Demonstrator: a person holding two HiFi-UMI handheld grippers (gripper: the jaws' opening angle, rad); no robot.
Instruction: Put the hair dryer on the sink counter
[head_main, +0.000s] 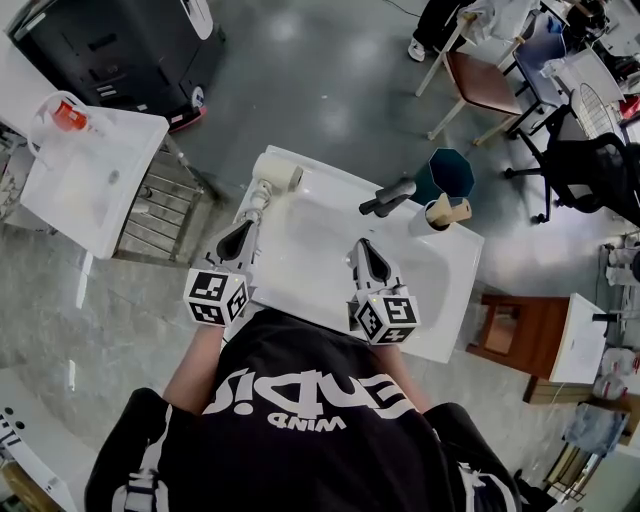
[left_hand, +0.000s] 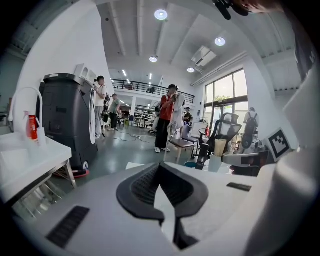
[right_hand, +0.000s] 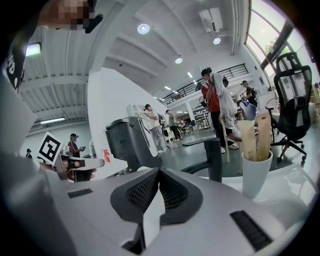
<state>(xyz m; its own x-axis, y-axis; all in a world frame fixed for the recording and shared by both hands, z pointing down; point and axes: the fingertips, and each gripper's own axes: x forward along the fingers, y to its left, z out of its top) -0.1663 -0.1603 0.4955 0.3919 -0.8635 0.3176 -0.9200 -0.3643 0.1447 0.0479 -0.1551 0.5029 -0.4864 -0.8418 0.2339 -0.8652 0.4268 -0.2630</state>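
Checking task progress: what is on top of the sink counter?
A hair dryer lies at its far left corner; a faucet and a cup of tan sticks stand along the back. The person's torso covers the near edge.

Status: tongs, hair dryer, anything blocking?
Left tongs shut, empty; right tongs shut, empty. Hair dryer lying on sink counter, far left corner. Nothing in the way.

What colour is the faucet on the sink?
The faucet is black; the head view shows it best.
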